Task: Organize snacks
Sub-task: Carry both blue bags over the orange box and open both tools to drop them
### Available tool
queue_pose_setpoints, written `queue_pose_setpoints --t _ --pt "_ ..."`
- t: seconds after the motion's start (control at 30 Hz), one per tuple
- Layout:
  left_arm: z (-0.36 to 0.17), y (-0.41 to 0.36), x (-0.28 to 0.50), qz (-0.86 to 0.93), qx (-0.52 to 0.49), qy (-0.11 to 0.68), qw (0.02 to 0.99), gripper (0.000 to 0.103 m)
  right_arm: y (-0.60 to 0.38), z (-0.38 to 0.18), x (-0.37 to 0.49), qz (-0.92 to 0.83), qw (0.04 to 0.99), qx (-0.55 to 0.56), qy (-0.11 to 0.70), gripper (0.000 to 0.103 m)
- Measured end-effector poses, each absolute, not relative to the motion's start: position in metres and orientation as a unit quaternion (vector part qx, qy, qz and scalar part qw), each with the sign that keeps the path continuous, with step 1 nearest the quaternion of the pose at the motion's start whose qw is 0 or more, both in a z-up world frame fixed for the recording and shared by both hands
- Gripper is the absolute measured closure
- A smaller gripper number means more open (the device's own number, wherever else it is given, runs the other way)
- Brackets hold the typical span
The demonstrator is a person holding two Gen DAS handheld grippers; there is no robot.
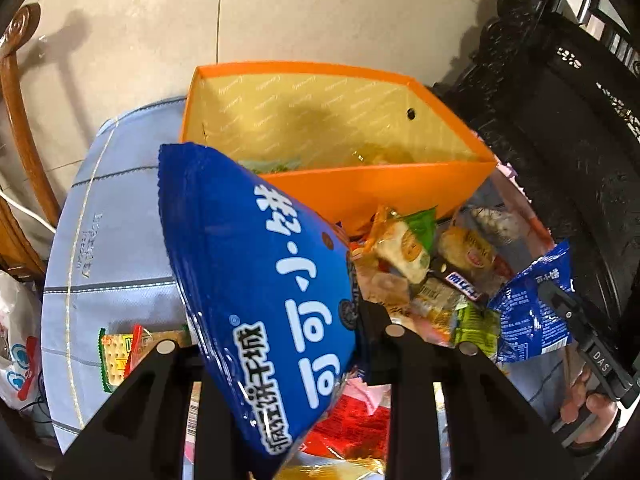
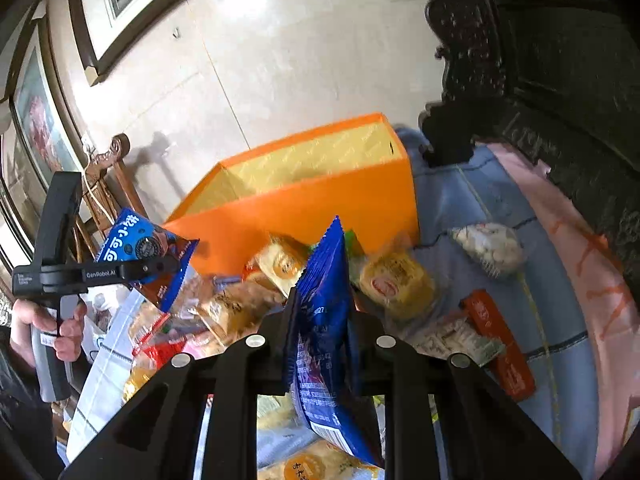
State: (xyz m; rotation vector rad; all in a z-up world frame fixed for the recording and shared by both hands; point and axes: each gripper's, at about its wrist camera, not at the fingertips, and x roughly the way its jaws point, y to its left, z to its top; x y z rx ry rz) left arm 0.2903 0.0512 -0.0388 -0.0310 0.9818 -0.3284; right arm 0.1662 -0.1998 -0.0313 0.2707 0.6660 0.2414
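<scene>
Left gripper (image 1: 280, 344): closed on a blue cookie bag (image 1: 260, 280). The bag fills the gap between the fingers, so the opening is narrow, set by the bag's thickness. The grip sits low on the bag; its long axis runs up and to the left, with the crimped top edge leaning toward the box.

Right gripper (image 2: 320, 320): closed on a second blue cookie bag (image 2: 324, 320), seen edge-on. The bag stands roughly upright between the fingers, its serrated top pointing toward the box. Opening narrow.

Loose snack pile (image 1: 420, 272): just beyond both sets of fingers, lying on the blue-grey cloth (image 1: 112, 248). Wrapped cakes, a green packet and a chocolate bar are heaped against the near wall of the box. None is touched by either gripper.

Orange box (image 1: 380, 196): ahead of both grippers, beyond the pile, open side up. A few items lie at its bottom; most of the interior looks free.

Key relation: the left bag's top overlaps the near left corner of the box in the left wrist view, so the left gripper appears nearer. The right gripper's bag is short of the near wall.

Judgement: both bags are probably bound for the box, the left one first; each needs to clear the near wall before release.

Risk: a bag held low may droop and catch the rim.
</scene>
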Motion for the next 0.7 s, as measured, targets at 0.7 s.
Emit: queue_pose_setpoints --t 0.7 --pt "0.012 0.031 0.317 -0.130 -0.045 0.410 0.901 0.076 -0.201 0.068 0.238 0.122 0.950 0.119 0.264 0.088"
